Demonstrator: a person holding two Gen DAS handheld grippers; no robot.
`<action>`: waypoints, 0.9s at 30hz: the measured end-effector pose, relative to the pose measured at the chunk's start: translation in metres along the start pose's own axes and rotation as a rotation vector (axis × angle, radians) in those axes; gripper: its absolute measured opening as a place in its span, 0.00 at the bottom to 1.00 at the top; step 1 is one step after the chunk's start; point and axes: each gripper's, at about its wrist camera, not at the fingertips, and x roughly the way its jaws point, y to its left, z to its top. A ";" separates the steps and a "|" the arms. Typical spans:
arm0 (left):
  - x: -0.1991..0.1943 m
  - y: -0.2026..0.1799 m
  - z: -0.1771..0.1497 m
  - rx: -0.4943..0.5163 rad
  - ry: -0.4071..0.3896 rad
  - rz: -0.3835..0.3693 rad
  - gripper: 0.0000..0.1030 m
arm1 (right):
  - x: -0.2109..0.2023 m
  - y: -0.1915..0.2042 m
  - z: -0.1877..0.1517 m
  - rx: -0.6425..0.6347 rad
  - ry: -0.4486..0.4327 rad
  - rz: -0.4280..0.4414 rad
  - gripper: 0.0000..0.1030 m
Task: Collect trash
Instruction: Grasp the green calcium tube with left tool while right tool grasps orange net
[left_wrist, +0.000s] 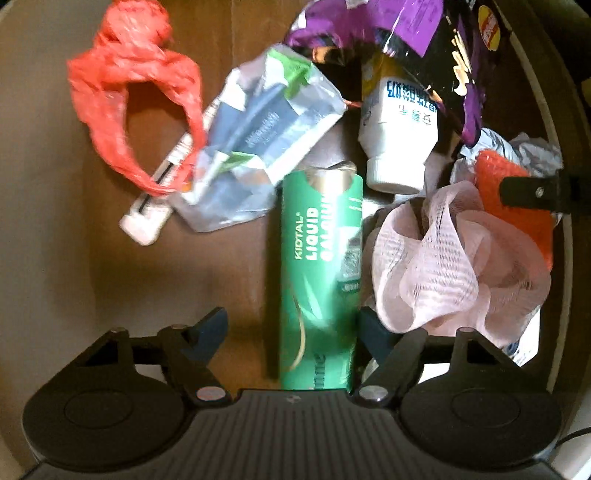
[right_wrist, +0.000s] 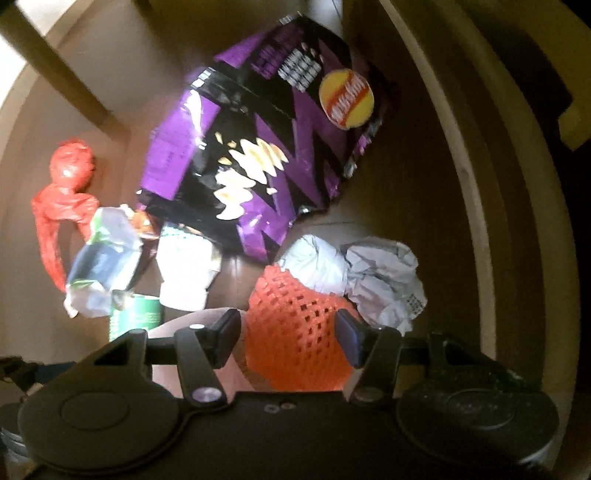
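Note:
A green carton (left_wrist: 317, 273) marked "liquid calcium" lies on the brown surface (left_wrist: 92, 266). My left gripper (left_wrist: 290, 325) points down over it and is open: the right pad is at the carton's edge, and the left pad stands apart from it. Beside the carton lies a pink foam net (left_wrist: 443, 258). In the right wrist view, my right gripper (right_wrist: 288, 332) is shut on an orange foam net (right_wrist: 295, 325), which fills the gap between the pads. One dark finger of that gripper (left_wrist: 535, 192) shows over the orange foam net (left_wrist: 517, 221) in the left wrist view.
More litter lies around: a red plastic bag (left_wrist: 125, 92), a crumpled silver wrapper (left_wrist: 258, 136), a white tube (left_wrist: 147, 221), a white bottle (left_wrist: 399, 136), a purple chip bag (right_wrist: 266, 147) and crumpled paper (right_wrist: 376, 273). A curved raised rim (right_wrist: 480, 221) bounds the surface at the right.

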 end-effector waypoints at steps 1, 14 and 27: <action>0.004 0.000 0.001 -0.005 0.004 -0.007 0.74 | 0.005 -0.001 0.001 0.012 0.007 0.000 0.52; -0.011 -0.012 0.004 0.005 0.000 -0.026 0.47 | -0.006 -0.021 -0.002 0.042 -0.018 0.021 0.10; -0.177 -0.005 -0.003 -0.020 -0.044 -0.024 0.46 | -0.172 -0.015 -0.022 -0.006 -0.114 0.069 0.09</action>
